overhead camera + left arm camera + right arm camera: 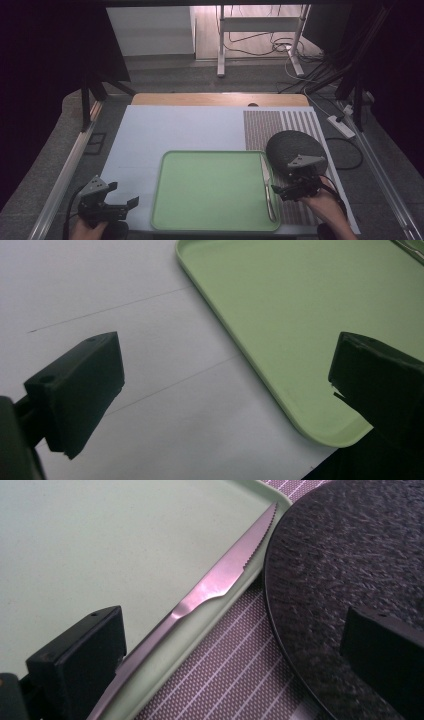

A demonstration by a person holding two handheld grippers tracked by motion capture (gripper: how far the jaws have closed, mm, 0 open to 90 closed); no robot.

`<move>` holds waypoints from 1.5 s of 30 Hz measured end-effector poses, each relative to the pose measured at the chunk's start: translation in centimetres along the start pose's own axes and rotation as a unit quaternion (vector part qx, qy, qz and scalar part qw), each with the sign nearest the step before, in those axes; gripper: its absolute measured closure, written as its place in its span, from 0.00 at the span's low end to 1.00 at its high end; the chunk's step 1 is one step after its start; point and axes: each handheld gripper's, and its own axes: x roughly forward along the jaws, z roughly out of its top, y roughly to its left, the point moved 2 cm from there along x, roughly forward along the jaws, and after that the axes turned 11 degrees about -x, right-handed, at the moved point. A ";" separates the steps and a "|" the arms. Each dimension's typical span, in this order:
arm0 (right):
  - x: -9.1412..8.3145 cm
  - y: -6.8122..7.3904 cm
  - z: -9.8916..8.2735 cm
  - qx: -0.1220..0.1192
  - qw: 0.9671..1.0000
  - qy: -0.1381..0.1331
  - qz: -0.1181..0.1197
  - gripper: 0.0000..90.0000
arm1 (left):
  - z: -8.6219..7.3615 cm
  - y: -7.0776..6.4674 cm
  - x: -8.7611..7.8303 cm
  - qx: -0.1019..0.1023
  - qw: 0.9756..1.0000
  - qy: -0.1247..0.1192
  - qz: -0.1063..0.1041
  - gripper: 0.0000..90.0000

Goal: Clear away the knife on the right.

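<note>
Knife (267,189) lies along the right rim of the green tray (210,190), its long axis running near to far in the high view, serrated tip pointing away from me and handle toward me. My right gripper (295,192) hovers over the handle end with jaws spread wide and holding nothing, one jaw above the handle and the other over the dark round plate (292,145) beside the tray on the striped mat (265,127). My left gripper (122,204) hangs wide open and empty over the white sheet (150,135) at the tray's near-left corner.
</note>
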 end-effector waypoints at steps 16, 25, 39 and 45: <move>-2.0 -0.3 -2.4 0.033 0.999 -0.011 -0.018 0.00 | -0.1 0.0 0.0 -0.002 1.000 -0.001 0.001 0.02; -3.0 -0.4 -3.0 0.050 0.998 -0.026 -0.027 0.00 | 0.0 0.0 0.0 -0.002 1.000 0.000 0.002 0.02; -4.2 -0.4 -3.7 0.060 0.997 -0.034 -0.045 0.00 | 0.0 0.0 0.0 -0.004 1.000 0.000 0.001 0.02; -5.0 -0.4 -4.2 0.070 0.995 -0.038 -0.052 0.00 | 0.0 0.1 0.0 -0.005 1.000 0.000 0.001 0.02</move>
